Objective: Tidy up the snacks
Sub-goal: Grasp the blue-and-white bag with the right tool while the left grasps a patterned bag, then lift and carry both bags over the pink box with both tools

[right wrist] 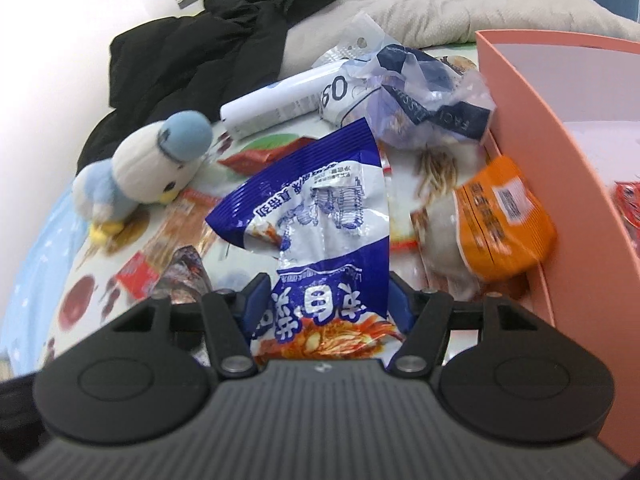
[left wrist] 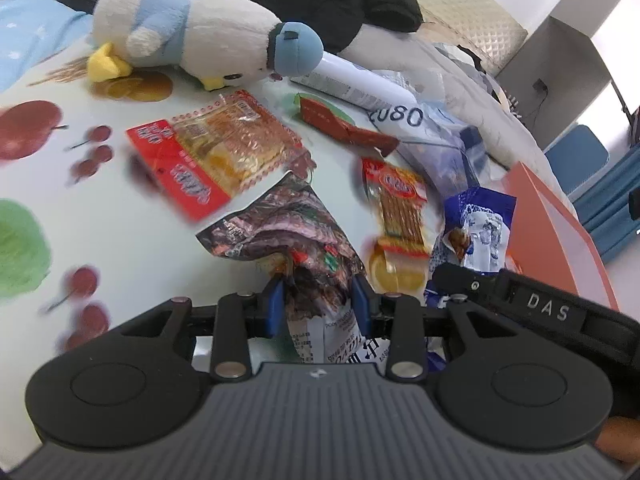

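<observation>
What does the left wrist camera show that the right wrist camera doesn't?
Only the left wrist view shows the left gripper clamping the dark patterned packet. Only the right wrist view shows the orange packet leaning by the pink box, and the right gripper squeezing the blue and white packet. Both show the plush duck and black garment.

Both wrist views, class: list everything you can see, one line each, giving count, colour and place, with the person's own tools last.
Dark snack packet: one, brown-black, clamped in left tool.
Blue snack packet: one, blue and white, clamped in right tool.
Orange packet: one, beside the bin wall.
Red-edged clear packets: two, on the fruit-print cloth.
Red wrapper: one, near the tube.
White tube: one, behind the snacks.
Crumpled bag: one, blue-white, beside the bin.
Plush bird: one, white and blue, lying down.
Black garment: one, at the back.
Bin: one, salmon pink, right.
Left tool: black, blue pads.
Right tool: black, blue pads.
</observation>
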`<state>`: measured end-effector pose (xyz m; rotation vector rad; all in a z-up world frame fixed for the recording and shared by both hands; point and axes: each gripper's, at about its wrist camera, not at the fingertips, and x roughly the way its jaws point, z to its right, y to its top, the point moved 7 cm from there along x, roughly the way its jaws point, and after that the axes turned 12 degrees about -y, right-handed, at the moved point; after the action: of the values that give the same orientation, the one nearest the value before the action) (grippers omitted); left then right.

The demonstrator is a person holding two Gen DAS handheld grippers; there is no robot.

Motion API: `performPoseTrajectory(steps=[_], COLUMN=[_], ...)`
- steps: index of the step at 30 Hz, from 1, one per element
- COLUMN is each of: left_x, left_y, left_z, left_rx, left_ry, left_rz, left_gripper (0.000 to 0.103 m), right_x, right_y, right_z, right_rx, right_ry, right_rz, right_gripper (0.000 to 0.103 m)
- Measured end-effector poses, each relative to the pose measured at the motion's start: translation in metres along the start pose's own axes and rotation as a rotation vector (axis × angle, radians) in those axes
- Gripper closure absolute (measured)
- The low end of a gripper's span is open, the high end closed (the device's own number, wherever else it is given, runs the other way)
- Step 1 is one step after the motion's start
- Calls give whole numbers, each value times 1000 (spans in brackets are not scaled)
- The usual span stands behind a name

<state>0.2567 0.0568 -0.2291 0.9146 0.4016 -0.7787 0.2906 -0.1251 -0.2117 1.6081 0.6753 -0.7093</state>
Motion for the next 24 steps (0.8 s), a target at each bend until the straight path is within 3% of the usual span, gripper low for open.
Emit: performPoseTrajectory(steps=[14,24], left_x=[-64,-92], left_y=[-70,-79], left_z=[31,46], left_rx=[105,159], left_ry=[5,1], left_rz=[-103,-109], left_gripper=[63,64], right_x=[-73,-104], right_y=[-77,-92], right_z=[16,35], right_rx=[-51,-41], right_ry=[3,-24], right_rz=[-19,14], right_gripper=[42,43])
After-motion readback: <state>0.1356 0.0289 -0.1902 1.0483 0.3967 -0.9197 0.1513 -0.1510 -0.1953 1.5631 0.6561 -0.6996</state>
